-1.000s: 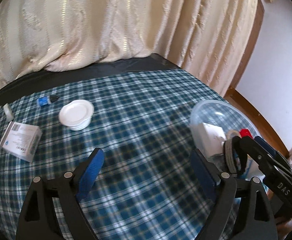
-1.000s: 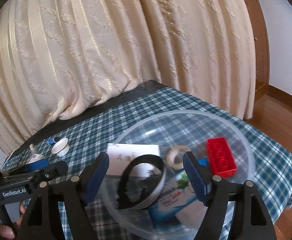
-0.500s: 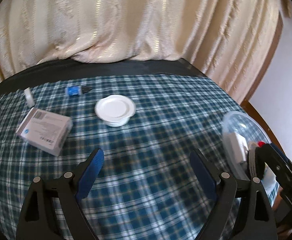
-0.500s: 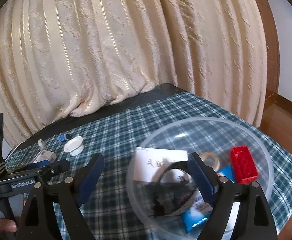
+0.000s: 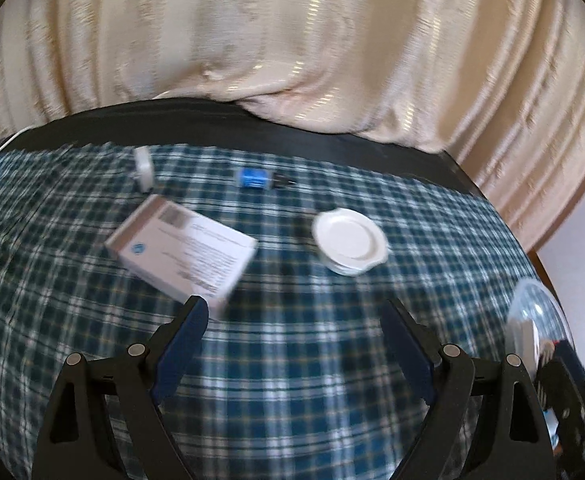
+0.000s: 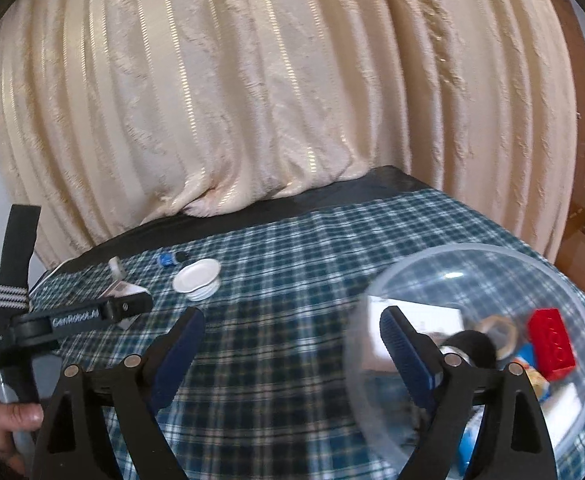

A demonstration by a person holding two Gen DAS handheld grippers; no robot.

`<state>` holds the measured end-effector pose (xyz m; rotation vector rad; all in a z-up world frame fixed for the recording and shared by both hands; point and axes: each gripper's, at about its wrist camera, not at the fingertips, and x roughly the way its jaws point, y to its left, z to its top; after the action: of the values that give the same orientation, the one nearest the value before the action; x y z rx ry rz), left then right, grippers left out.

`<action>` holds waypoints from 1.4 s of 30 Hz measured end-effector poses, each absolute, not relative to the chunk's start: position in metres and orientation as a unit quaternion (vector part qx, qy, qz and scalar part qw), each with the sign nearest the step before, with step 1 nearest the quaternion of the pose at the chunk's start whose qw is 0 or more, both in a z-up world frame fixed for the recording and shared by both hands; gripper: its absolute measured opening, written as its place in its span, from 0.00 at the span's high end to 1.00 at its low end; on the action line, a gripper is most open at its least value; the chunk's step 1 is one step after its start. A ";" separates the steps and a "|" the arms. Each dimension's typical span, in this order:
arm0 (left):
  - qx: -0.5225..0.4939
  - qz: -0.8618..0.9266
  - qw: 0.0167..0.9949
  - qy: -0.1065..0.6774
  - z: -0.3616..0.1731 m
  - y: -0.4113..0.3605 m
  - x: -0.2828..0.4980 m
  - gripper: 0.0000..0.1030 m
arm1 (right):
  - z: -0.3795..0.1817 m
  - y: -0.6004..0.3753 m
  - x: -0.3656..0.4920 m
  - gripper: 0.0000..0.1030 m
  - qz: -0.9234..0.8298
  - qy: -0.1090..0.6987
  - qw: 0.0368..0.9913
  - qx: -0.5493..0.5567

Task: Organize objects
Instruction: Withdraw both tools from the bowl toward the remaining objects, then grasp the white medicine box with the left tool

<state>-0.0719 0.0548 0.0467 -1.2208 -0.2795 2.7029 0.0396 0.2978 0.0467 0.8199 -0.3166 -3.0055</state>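
Observation:
A white box (image 5: 184,248) lies on the plaid cloth just beyond my left gripper (image 5: 294,322), which is open and empty. A white lid (image 5: 350,240), a small blue bottle (image 5: 256,178) and a small white piece (image 5: 142,168) lie farther back. My right gripper (image 6: 292,320) hangs at the left rim of the clear bowl (image 6: 464,247); its jaws are opening with nothing between them. In the bowl lie a red brick (image 6: 552,340), a tape ring (image 6: 500,328), a black strap (image 6: 472,344) and a white card (image 6: 412,314).
A cream curtain (image 6: 292,100) hangs close behind the table and rests on its black far edge (image 5: 292,128). The bowl (image 5: 532,304) stands near the table's right edge. A hand (image 6: 4,412) holds the left tool's black body (image 6: 72,316) at the right view's left side.
The right gripper let go of the black strap, which now lies in the bowl, and drew away to the left. The left gripper swung left, away from the bowl and toward the box and lid.

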 end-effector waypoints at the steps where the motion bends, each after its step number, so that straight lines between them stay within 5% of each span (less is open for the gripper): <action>1: -0.409 0.904 0.074 -0.100 0.046 0.050 -0.074 0.14 | 0.046 0.295 0.038 0.09 -0.960 -0.098 0.009 0.263; 22: -0.454 0.862 -0.043 -0.222 0.017 -0.017 -0.121 0.14 | 0.038 0.266 0.018 0.05 -0.956 -0.082 0.056 0.276; 42: -0.462 0.867 -0.065 -0.176 0.014 -0.003 -0.168 0.14 | 0.031 0.272 0.013 0.05 -0.951 -0.107 0.068 0.282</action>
<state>-0.1675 -0.0031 0.0139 -1.5136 -0.5758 2.8432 0.0133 0.2717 0.0307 0.8484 -0.3230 -2.8643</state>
